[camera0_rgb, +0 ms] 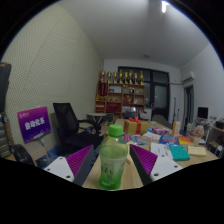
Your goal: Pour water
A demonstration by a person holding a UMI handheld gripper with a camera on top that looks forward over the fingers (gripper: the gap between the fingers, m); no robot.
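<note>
Gripper: its two fingers rise from the near edge, purple pads facing inward, set narrowly about a green cup.
Left pad: lies against the cup's left side as far as can be seen.
Right pad: meets the cup's right side; whether either pad truly presses is hard to make out, but the cup appears gripped between them.
Green cup: pale translucent green, between the fingers, just above the near part of the table; upright, long axis vertical, mouth pointing up.
Cup contents: cannot tell; the wall is cloudy and the rim is seen nearly edge-on.
Cup base: hidden low between the fingers, so whether it rests on the table or is lifted cannot be told.
Table: light wooden top, stretching away beyond the fingers.
Green block: small bright green thing right behind the cup, farther off; its lower part is hidden by the cup.
Clutter on the table's right: many small coloured things, too small to name.
Office chair: black, far left.
Purple sign: far left, writing unreadable.
Shelf: far wall, bottles on top, indistinct.
</note>
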